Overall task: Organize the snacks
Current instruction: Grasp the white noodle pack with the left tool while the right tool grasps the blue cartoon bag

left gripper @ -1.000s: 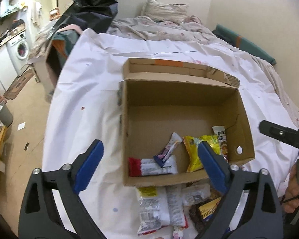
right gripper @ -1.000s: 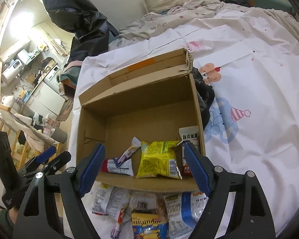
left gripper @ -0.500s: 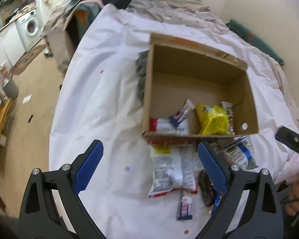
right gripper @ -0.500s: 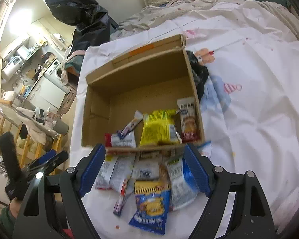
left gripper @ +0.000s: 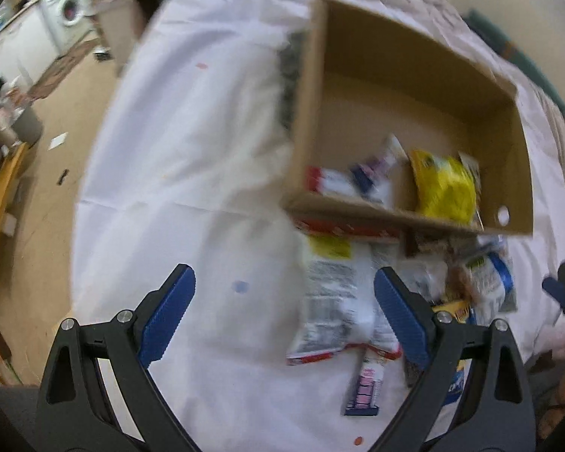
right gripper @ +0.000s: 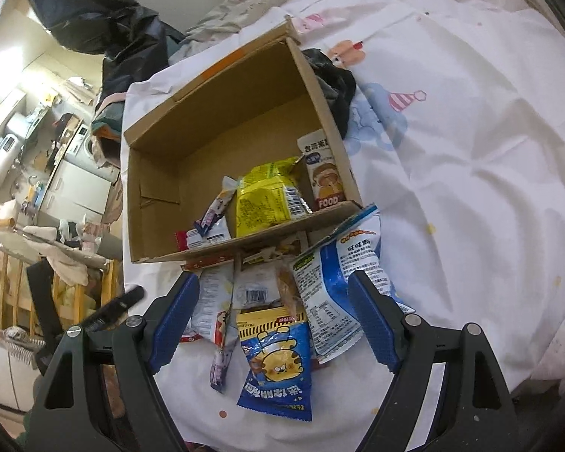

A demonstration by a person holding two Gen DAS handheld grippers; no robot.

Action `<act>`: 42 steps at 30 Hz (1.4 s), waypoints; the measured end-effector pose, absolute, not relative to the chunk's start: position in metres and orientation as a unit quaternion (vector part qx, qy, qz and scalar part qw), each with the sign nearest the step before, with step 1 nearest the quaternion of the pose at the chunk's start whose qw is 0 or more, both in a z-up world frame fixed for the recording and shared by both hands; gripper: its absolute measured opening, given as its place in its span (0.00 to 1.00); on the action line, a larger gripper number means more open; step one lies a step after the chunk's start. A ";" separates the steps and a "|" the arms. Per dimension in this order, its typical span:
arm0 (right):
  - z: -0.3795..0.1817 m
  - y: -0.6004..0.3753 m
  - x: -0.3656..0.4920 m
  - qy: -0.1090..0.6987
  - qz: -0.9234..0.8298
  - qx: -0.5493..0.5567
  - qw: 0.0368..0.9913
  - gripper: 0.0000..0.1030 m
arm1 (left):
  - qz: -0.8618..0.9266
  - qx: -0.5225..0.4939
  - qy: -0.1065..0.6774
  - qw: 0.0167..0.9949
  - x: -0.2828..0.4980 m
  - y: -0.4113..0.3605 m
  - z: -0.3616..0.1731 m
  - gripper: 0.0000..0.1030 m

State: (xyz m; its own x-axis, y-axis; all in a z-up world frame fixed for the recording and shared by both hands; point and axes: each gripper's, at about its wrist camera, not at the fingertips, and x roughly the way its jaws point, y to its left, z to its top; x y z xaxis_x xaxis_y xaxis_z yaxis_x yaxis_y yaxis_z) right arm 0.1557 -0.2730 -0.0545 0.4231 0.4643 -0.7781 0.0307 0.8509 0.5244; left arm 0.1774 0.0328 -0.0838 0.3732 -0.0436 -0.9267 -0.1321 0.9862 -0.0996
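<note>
On the bed sheet [right gripper: 471, 150], box [right gripper: 150, 196] sits at 12 o'clock of both grippers, a few snacks already inside. Loose pile [right gripper: 282, 301] lies against its near wall at 6 o'clock. Right gripper [right gripper: 273, 316] spread wide, nothing grasped, straddling the tiger bag [right gripper: 278, 369]. Left gripper [left gripper: 284, 320] also released, empty; white pack [left gripper: 335, 312] near its right finger.

Risks: packs overlap, so closing may pinch two at once or drag neighbours. Slick film could slip. Left view blurred, aim uncertain.
</note>
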 end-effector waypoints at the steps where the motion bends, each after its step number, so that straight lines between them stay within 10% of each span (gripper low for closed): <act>1: -0.055 -0.273 0.156 0.521 0.133 0.236 0.809 0.81 | 0.014 -0.073 0.566 0.821 0.180 0.022 -0.089 0.92; 16: -0.061 -0.273 0.158 0.534 0.128 0.233 0.802 0.81 | -0.001 0.011 0.643 0.766 0.200 -0.035 -0.161 0.92; 24: -0.062 -0.274 0.158 0.537 0.128 0.233 0.801 0.81 | -0.032 -0.029 0.630 0.775 0.185 -0.023 -0.140 0.61; 42: -0.124 -0.205 0.131 0.667 0.164 0.134 0.715 0.81 | -0.015 -0.030 0.577 0.816 0.127 0.013 -0.067 0.61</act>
